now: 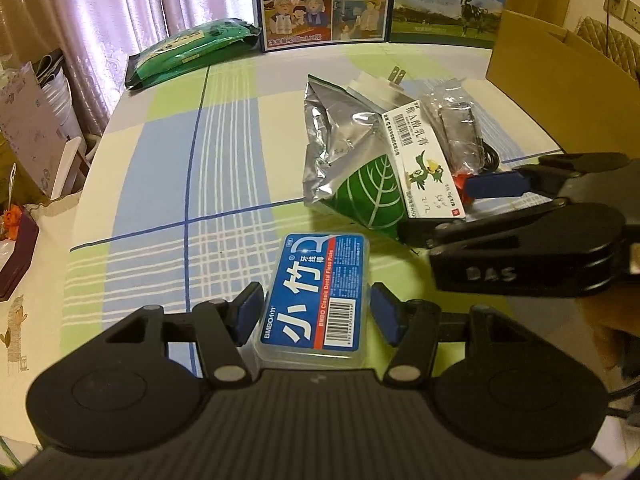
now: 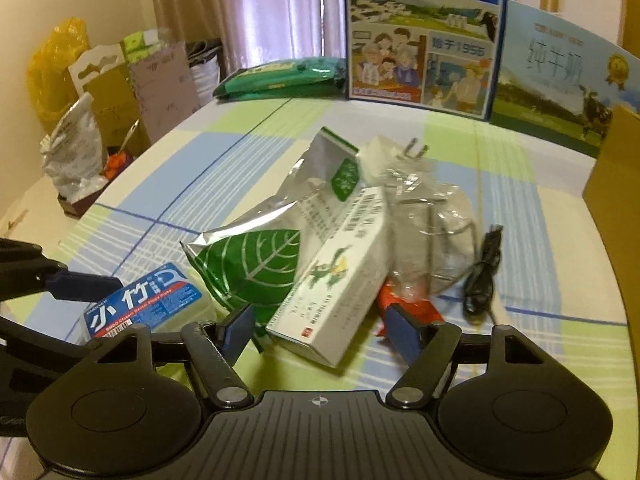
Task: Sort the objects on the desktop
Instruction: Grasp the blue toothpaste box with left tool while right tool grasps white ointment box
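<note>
Left wrist view: left gripper point(image 1: 318, 312) spread wide around the floss-pick box point(image 1: 316, 296), blue pads flanking its long sides, apparently just short of contact, nothing clamped; box flat on the checked tablecloth point(image 1: 160, 168), judged light, rigid, slick plastic, best pinched across the narrow width; foil pouch point(image 1: 344, 152) beyond, crinkly and soft, likely to slip; ointment carton point(image 1: 424, 160) lying on the pouch, stiff card; cardboard box point(image 1: 560, 76) at far right, open-topped, contents hidden.

Right wrist view: right gripper point(image 2: 324, 328) wide open, holding nothing, fingers astride the carton's near end; clear plastic bag point(image 2: 432, 216) limp, contents unclear; black cable point(image 2: 484, 268) beside it, floppy; red packet point(image 2: 404, 304) partly under the heap.
</note>
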A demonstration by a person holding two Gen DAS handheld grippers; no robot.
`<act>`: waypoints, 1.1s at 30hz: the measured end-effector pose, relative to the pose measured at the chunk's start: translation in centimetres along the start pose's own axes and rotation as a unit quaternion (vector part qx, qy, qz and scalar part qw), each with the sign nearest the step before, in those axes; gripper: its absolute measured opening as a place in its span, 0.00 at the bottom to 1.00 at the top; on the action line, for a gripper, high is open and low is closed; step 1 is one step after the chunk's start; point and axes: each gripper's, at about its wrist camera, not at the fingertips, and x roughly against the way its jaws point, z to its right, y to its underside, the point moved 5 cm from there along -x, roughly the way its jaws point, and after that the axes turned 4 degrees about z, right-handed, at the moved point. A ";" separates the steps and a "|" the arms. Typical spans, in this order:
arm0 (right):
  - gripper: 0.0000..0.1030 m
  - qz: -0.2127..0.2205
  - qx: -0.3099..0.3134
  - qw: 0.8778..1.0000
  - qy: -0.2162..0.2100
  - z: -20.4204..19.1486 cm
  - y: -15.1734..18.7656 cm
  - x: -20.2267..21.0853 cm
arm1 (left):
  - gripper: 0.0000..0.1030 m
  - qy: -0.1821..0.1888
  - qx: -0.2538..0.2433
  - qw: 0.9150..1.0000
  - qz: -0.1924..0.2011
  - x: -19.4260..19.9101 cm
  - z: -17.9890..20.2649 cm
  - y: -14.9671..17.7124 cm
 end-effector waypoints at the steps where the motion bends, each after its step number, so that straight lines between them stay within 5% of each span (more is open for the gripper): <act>1: 0.66 0.000 0.005 1.000 0.004 -0.1 0.1 -0.3 | 0.53 -0.001 0.000 1.000 -0.001 0.0 0.0 0.0; 3: 0.56 0.000 0.015 1.000 0.012 -0.3 0.0 -0.6 | 0.53 -0.001 -0.001 1.000 -0.003 -0.1 0.0 0.1; 16: 0.40 -0.031 -0.005 0.999 -0.011 2.3 3.0 3.9 | 0.53 0.036 -0.022 0.999 -0.018 0.7 2.7 1.1; 24: 0.40 -0.066 -0.045 0.996 -0.038 3.3 6.9 9.6 | 0.53 0.067 -0.033 0.997 -0.015 2.5 6.2 2.7; 33: 0.55 -0.036 0.013 0.999 -0.008 3.0 8.0 10.5 | 0.54 0.060 -0.026 0.998 -0.007 2.1 5.8 2.3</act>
